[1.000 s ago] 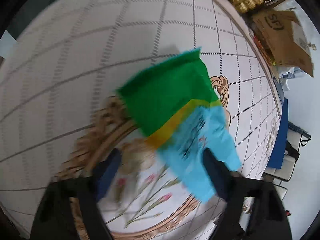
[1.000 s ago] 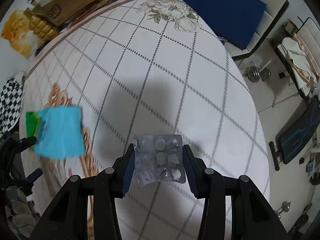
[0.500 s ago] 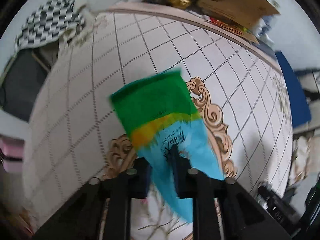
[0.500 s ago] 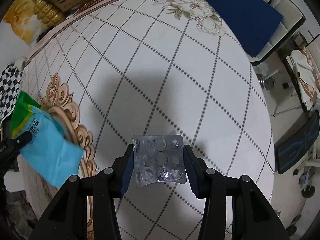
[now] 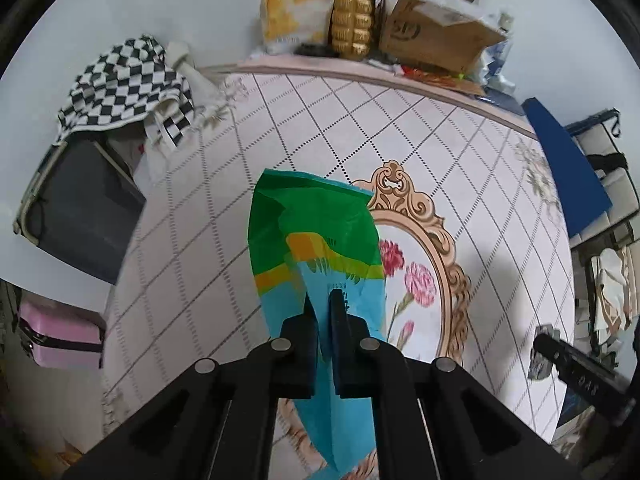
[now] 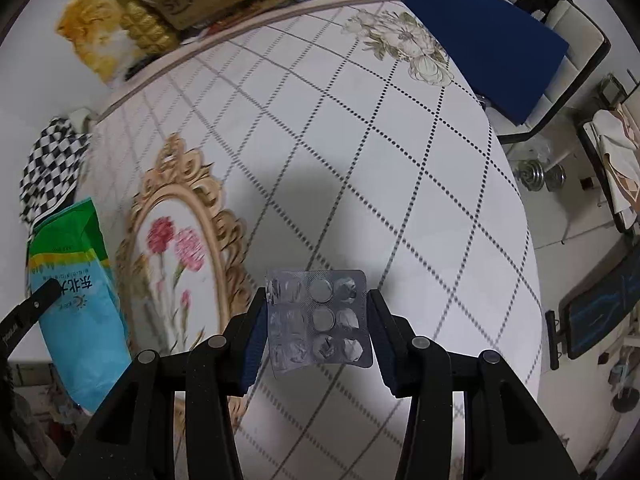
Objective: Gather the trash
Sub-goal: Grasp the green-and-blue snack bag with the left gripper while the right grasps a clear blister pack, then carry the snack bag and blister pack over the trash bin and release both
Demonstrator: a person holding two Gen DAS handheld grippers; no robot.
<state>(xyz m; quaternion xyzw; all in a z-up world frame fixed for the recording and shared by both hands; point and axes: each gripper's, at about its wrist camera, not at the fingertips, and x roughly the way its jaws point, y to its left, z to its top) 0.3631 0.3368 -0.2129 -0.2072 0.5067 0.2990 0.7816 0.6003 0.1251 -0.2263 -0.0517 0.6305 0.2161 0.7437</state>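
Left gripper [image 5: 323, 312]: my two fingers are pinched nearly together on the blue lower half of a green-and-blue plastic bag [image 5: 316, 256], which stands up from the jaws toward 12 o'clock over the table [image 5: 460, 152]. Right gripper [image 6: 317, 322]: jaws set moderately wide, clamping a silver blister pack [image 6: 318, 316] by its two side edges, held flat above the tablecloth.

Writing: in the right wrist view the bag [image 6: 76, 292] shows dark Chinese characters on its blue panel, partly covered by the left gripper's finger at 8 o'clock, so I cannot read them fully. The cardboard box [image 5: 432, 36] at 1 o'clock on the table's far edge carries a dark round logo that looks like "SF". Printing on the bag in the left wrist view is too smeared to read.

Hard to make out: the bag's bottom end runs behind my left fingers and out of frame at 6 o'clock. Several blister pockets look crushed; two still look round and flat. A gold bottle [image 5: 352, 20] stands beside the box; the clutter behind it is indistinct.
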